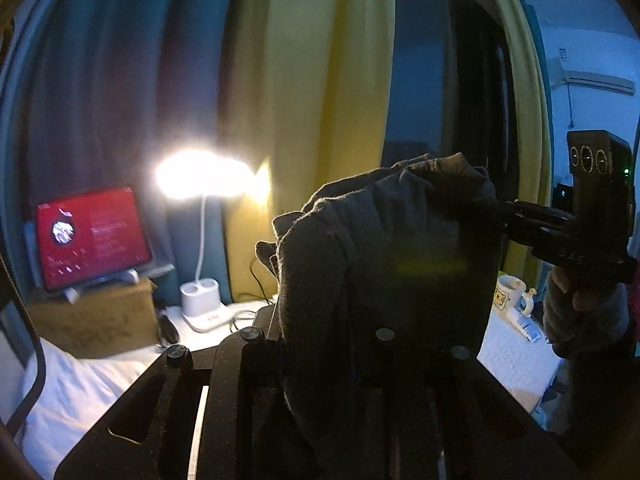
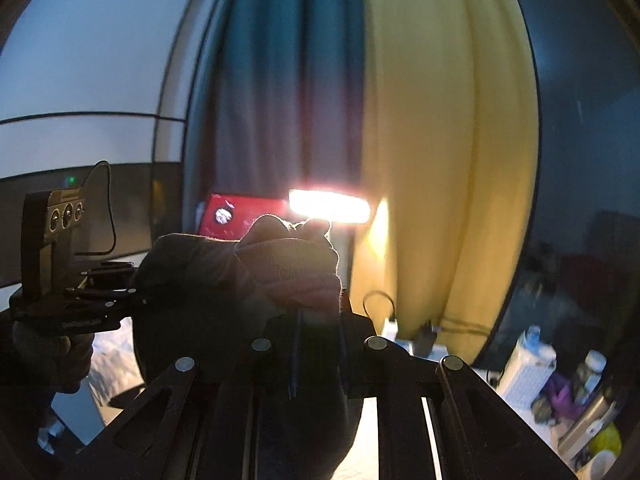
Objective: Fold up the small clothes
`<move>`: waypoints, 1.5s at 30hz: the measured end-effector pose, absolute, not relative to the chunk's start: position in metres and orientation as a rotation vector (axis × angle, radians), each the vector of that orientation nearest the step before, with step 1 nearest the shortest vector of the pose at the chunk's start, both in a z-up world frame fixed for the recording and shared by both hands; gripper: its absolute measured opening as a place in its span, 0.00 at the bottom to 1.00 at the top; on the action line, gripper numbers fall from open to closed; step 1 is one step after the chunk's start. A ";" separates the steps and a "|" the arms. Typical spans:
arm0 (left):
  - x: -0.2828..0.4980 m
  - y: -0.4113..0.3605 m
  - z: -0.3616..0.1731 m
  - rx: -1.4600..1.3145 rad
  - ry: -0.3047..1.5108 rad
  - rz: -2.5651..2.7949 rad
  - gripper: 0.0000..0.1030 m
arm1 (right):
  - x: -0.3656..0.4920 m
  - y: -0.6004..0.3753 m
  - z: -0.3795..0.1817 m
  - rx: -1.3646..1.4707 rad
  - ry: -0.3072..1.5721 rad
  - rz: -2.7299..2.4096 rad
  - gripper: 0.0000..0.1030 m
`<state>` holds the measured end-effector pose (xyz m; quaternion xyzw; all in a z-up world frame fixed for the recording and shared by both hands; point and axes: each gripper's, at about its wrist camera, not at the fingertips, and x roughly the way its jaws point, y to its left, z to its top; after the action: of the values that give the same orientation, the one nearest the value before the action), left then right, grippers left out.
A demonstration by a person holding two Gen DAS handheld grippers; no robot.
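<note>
A small dark grey garment point(image 1: 384, 248) hangs bunched in the air between my two grippers. In the left wrist view it drapes over my left gripper point(image 1: 320, 316), which is shut on its lower part, with the fingertips hidden under the cloth. My right gripper point(image 1: 506, 216) comes in from the right, held by a hand, and is shut on the garment's upper right edge. In the right wrist view the garment point(image 2: 208, 280) is backlit. My right gripper point(image 2: 316, 312) pinches a fold of it, and my left gripper point(image 2: 136, 292) holds its left side.
A lit desk lamp point(image 1: 200, 176), a tablet with a red screen point(image 1: 92, 236) on a cardboard box point(image 1: 100, 316) and a mug point(image 1: 512, 292) stand on the white surface point(image 1: 80, 392) below. Yellow curtains point(image 1: 320, 80) hang behind. Bottles and clutter point(image 2: 528, 368) lie at the right.
</note>
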<state>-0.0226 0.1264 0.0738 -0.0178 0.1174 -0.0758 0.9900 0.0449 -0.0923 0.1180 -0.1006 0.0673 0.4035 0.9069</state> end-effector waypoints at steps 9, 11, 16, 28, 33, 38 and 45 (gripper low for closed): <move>-0.064 0.146 0.092 0.002 0.177 -0.055 0.20 | 0.002 -0.069 0.141 -0.242 0.059 0.905 0.15; -0.073 0.150 0.092 0.006 0.180 -0.033 0.20 | -0.004 -0.063 0.143 -0.247 0.050 0.924 0.15; -0.087 0.159 0.085 0.034 0.208 0.014 0.20 | -0.015 -0.046 0.140 -0.259 0.060 0.962 0.14; -0.049 0.194 0.040 -0.036 0.347 0.047 0.20 | 0.017 -0.008 0.099 -0.267 0.198 0.957 0.14; -0.031 0.200 0.028 -0.048 0.390 0.042 0.20 | 0.034 0.004 0.086 -0.267 0.245 0.939 0.14; -0.015 0.202 0.018 -0.049 0.427 0.029 0.20 | 0.055 0.009 0.075 -0.251 0.294 0.925 0.14; 0.012 0.210 0.003 -0.063 0.464 0.015 0.20 | 0.086 0.019 0.058 -0.241 0.347 0.904 0.14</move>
<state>0.0123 0.2102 0.0027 -0.0313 0.2300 0.0073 0.9727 0.0861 0.0191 0.0581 -0.1154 0.1664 0.4334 0.8782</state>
